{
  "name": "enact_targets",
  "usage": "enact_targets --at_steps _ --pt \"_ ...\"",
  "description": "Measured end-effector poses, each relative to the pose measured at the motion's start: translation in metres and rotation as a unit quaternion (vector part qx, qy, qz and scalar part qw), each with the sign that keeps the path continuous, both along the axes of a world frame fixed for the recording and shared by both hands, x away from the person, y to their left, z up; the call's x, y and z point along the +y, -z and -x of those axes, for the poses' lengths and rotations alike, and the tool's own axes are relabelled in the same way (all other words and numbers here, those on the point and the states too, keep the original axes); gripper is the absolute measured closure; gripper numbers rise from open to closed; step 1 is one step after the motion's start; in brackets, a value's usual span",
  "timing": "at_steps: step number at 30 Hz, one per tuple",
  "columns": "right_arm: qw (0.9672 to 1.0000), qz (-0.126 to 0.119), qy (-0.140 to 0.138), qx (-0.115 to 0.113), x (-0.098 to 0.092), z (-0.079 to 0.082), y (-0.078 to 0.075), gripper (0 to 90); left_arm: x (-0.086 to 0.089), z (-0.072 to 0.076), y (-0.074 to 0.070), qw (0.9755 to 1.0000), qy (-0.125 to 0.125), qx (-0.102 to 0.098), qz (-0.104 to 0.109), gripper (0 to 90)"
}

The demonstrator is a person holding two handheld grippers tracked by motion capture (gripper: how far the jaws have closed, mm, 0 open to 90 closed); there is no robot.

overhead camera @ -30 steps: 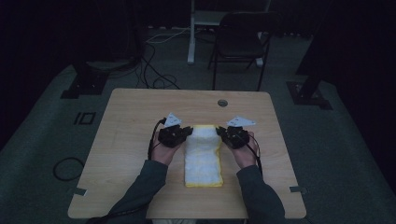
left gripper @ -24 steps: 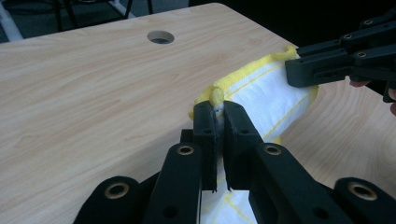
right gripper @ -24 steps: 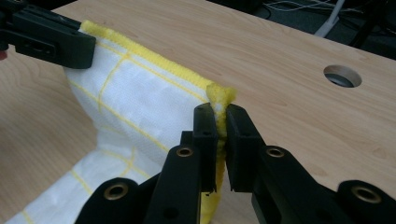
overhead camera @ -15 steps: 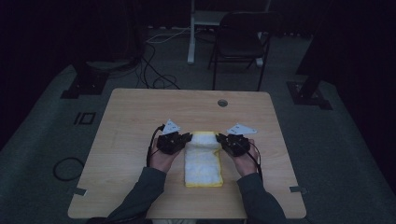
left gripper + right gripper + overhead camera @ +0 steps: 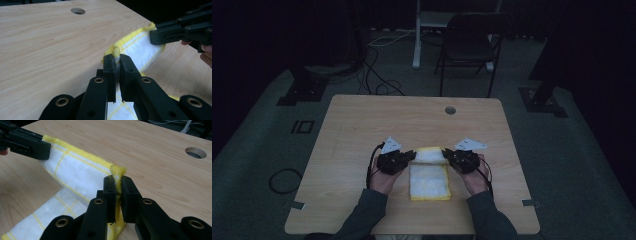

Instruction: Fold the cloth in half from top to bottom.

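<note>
A white cloth with yellow edging and yellow grid lines (image 5: 429,177) lies on the wooden table (image 5: 362,130), its far end lifted. My left gripper (image 5: 411,155) is shut on the cloth's far left corner (image 5: 115,51). My right gripper (image 5: 446,154) is shut on the far right corner (image 5: 117,171). The lifted edge (image 5: 75,167) stretches between the two grippers and curves over the flat part of the cloth. In the left gripper view the right gripper (image 5: 160,35) shows at the upper right; in the right gripper view the left gripper (image 5: 42,148) shows at the upper left.
A round cable hole (image 5: 450,110) sits in the table near its far edge. Beyond the table stand a dark chair (image 5: 469,45) and a white post (image 5: 417,35). Cables (image 5: 377,80) lie on the floor. Bare wood lies left and right of the cloth.
Both grippers have drawn toward the person with the cloth's far corners, raising that edge and starting to fold it back over the rest.
</note>
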State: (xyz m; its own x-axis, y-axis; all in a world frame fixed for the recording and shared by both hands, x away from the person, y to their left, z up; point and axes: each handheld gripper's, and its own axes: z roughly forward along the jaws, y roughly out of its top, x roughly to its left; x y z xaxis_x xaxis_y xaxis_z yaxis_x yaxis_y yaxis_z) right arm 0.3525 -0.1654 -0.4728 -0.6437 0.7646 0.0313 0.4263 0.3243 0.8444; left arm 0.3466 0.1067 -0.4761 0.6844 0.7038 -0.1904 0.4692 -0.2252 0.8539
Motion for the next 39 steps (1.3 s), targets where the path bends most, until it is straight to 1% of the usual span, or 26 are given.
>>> enact_targets --at_steps 3,16,19,22,30,39 --pt "1.0 -0.002 -0.001 0.002 0.0 0.001 0.001 83.9 0.0 0.002 0.002 1.0 0.001 0.001 -0.001 85.1" --pt "0.9999 -0.007 -0.003 0.012 -0.003 0.012 0.011 84.0 -0.001 0.013 0.012 0.9999 0.006 0.015 0.003 85.1" --pt "0.9998 -0.008 -0.002 0.017 -0.005 0.015 0.015 84.0 -0.002 0.016 0.014 0.9999 0.008 0.015 0.001 85.1" --pt "0.9997 -0.009 -0.002 0.021 -0.005 0.019 0.019 84.0 -0.002 0.018 0.017 0.9998 0.01 0.019 -0.002 85.1" --pt "0.9996 -0.009 -0.006 0.027 -0.005 0.024 0.023 84.0 0.0 0.022 0.022 0.9996 0.01 0.026 -0.002 85.0" --pt "0.9994 -0.001 -0.011 0.033 -0.004 0.03 0.028 84.0 0.0 0.026 0.029 0.9994 0.011 0.034 -0.005 85.1"
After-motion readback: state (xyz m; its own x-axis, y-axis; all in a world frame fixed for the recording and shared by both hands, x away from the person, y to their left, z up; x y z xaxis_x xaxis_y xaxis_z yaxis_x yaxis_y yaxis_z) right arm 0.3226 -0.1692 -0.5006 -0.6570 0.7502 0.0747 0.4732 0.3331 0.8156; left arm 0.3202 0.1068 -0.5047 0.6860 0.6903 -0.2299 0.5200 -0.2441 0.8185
